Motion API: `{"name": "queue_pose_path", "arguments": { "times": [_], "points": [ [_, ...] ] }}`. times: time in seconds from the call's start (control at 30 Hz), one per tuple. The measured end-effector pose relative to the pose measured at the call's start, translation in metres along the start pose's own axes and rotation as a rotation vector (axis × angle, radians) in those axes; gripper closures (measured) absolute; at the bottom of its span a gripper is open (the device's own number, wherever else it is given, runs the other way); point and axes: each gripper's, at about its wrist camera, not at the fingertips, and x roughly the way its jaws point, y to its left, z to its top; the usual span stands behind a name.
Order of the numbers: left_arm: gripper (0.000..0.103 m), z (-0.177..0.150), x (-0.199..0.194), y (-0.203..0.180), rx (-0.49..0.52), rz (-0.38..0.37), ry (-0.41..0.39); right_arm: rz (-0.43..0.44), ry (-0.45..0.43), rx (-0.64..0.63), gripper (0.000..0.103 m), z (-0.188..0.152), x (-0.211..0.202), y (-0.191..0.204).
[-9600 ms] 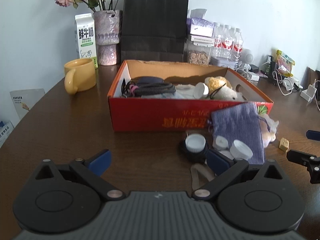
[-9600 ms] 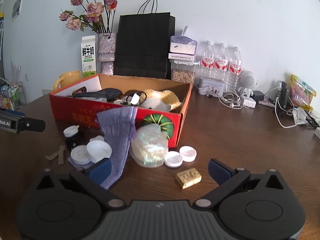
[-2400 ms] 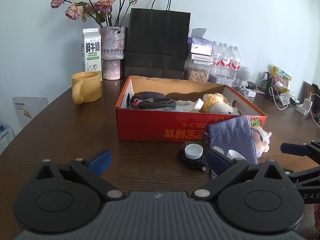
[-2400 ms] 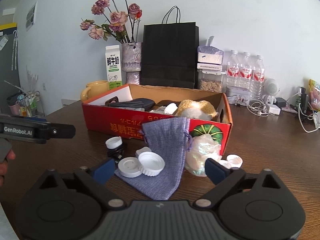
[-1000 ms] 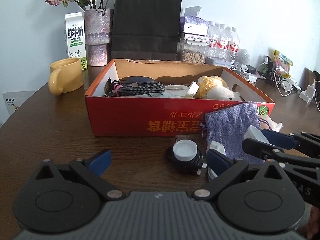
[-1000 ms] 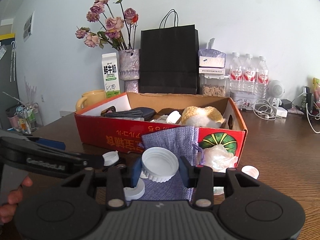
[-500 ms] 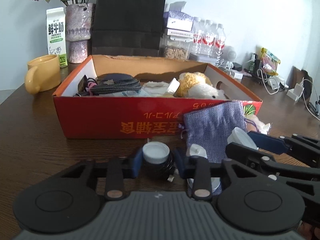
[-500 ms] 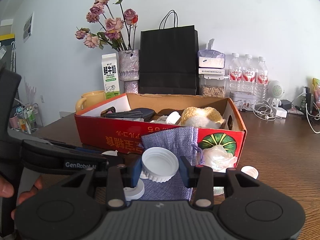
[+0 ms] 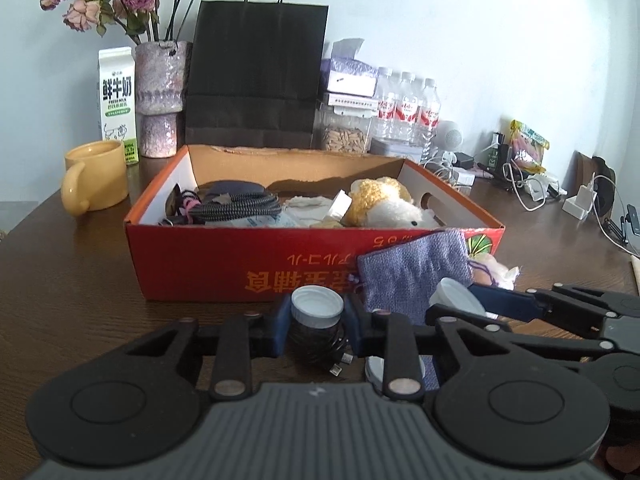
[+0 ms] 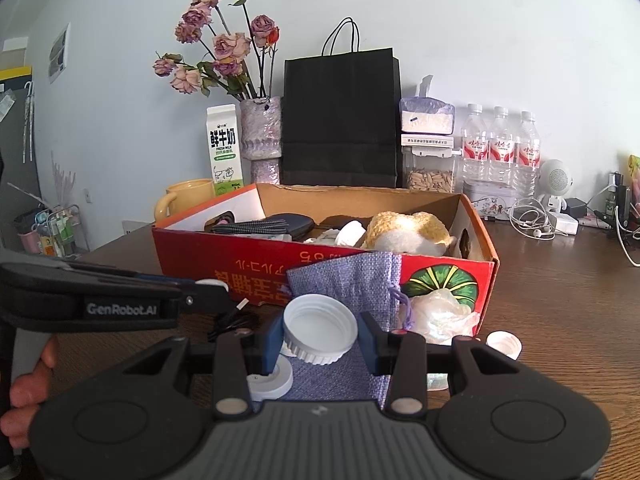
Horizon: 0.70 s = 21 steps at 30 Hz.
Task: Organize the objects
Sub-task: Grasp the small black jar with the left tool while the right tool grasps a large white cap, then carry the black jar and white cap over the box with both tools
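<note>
Caps first, looks like: left gripper (image 9: pixel 316 322) is clamped on a white-capped cable coil (image 9: pixel 316 320), right gripper (image 10: pixel 320 338) pinches a white lid (image 10: pixel 320 334) over the pouch (image 10: pixel 348 280), both just before the box (image 9: pixel 256 256), probably headed in.

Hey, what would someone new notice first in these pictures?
Probably the red cardboard box mid-table, holding a yellow plush toy. In front of it each claw grips a white cap: the left claw a small one, the right claw a larger one.

Red box (image 9: pixel 208 268), purple pouch (image 9: pixel 412 276), white caps (image 10: pixel 320 332)
</note>
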Motion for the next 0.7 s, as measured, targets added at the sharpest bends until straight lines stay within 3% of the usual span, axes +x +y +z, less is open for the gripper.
{"name": "queue_pose_path", "arguments": {
  "times": [0.37, 0.7],
  "points": [
    [0.073, 0.034, -0.014, 0.007, -0.011, 0.006, -0.104, 0.027, -0.089, -0.037, 0.064, 0.044, 0.006, 0.014],
    [0.073, 0.072, 0.005, 0.023, -0.034, 0.014, -0.160, -0.023, -0.106, -0.052, 0.064, 0.079, 0.045, 0.013]
  ]
}}
